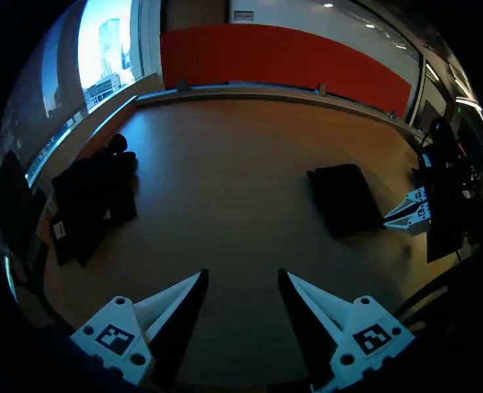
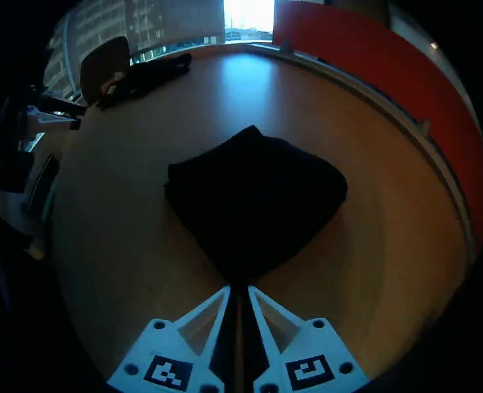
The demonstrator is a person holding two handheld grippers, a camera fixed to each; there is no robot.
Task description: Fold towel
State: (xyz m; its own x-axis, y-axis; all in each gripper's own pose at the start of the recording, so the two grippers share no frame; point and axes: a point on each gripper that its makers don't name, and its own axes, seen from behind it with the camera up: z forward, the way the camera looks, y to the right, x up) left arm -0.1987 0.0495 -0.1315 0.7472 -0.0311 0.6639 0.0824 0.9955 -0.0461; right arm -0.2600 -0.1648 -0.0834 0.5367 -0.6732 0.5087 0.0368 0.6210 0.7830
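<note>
A dark towel [image 2: 254, 196] lies folded flat on the wooden table [image 2: 385, 262], one corner pointing straight at my right gripper [image 2: 239, 289]. The right gripper's jaws stand almost together, pinching that near corner. In the left gripper view the same towel [image 1: 345, 196] lies to the right of centre, with the right gripper [image 1: 387, 221] touching its far right corner. My left gripper [image 1: 241, 275] is open above bare table [image 1: 228, 183], well short of the towel, with nothing between its fingers.
A pile of dark items [image 1: 91, 196] sits at the table's left side, also seen far off [image 2: 146, 75] near a chair [image 2: 104, 62]. A red partition [image 1: 281, 59] and a raised rail edge the table's far side. Windows [image 1: 107, 46] lie beyond.
</note>
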